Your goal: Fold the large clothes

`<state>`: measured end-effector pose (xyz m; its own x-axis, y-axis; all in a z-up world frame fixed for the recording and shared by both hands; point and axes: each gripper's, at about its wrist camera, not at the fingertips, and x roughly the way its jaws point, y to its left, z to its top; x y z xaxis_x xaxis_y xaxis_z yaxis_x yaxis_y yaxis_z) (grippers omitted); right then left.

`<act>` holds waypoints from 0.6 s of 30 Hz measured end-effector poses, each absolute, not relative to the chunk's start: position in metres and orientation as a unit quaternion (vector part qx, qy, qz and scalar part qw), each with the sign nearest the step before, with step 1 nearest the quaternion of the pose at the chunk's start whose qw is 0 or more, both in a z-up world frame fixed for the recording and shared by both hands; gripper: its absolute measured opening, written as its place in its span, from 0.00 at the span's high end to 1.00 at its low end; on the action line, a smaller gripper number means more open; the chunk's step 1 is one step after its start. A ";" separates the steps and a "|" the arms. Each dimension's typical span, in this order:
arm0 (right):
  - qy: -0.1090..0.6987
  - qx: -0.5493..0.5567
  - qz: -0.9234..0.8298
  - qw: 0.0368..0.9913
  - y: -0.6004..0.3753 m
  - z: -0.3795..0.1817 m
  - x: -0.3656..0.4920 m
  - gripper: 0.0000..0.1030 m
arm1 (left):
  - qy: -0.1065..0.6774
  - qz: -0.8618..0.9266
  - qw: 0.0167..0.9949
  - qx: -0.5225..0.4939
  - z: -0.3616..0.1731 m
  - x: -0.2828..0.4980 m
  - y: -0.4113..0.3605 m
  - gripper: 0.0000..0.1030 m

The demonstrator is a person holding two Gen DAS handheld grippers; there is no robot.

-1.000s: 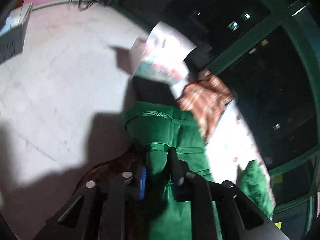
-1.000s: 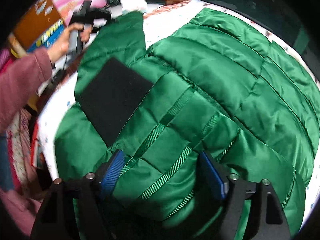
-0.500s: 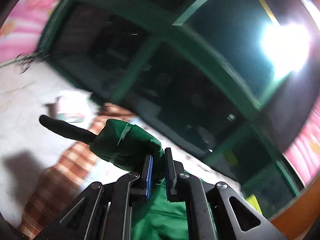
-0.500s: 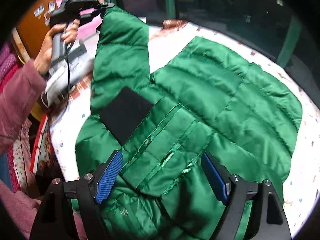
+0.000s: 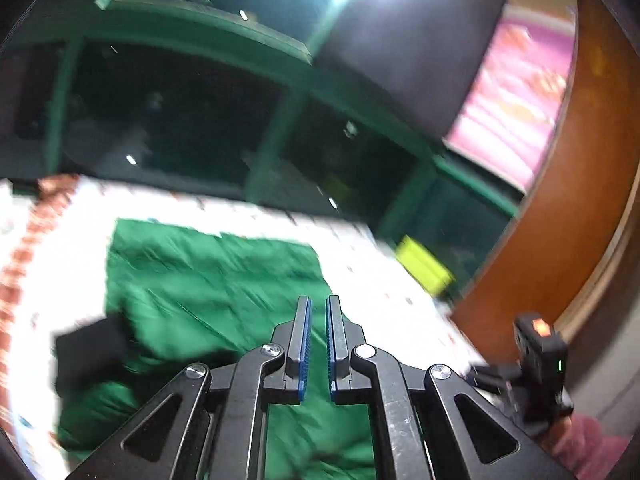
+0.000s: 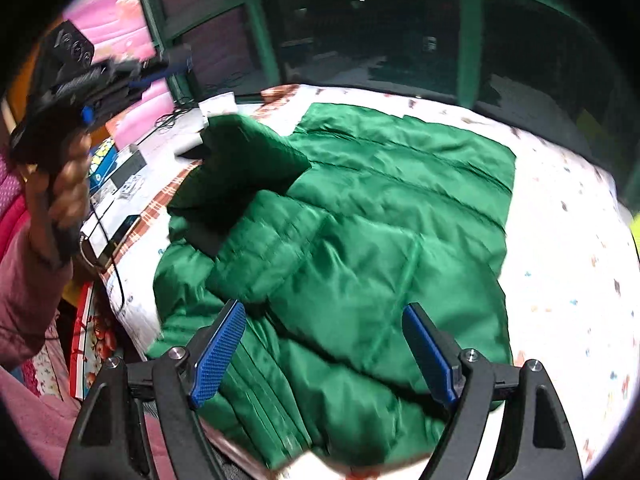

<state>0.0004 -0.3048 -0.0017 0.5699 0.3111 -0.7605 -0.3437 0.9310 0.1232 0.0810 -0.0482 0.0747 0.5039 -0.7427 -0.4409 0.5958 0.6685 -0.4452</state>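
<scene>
While my left gripper (image 5: 316, 344) is hovering pressed together and empty, my right gripper (image 6: 326, 354) is spreading wide above the green jacket (image 6: 360, 216) lying below on the bed (image 6: 560, 240).

Left tool (image 5: 318, 312): black metal linkage frame, flat bars with triangular cutouts, silver round screws at the pivots, two narrow black fingers with ribbed blue pads (image 5: 306, 344). Right tool (image 6: 324, 346): same black frame, silver screws, wider blue textured pads (image 6: 218, 354) on black fingers. In the right wrist view the left tool's body is black with a row of round holes on its top block, blue cable and connector, thin black cable hanging. Pink knit sleeve (image 6: 28, 292) on the left arm; pink sleeve cuff (image 5: 588, 444) on the right.
</scene>
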 end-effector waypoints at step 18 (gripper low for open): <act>0.426 -0.059 0.222 0.875 -0.260 0.007 0.008 0.13 | 0.421 -0.243 0.865 -0.128 -0.029 0.032 0.048 0.89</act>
<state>0.0080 -0.2603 0.0072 0.5388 0.3388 -0.7714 -0.4386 0.8945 0.0865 0.0318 0.0479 -0.0289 0.5277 -0.5280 -0.6654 0.3125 0.8491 -0.4259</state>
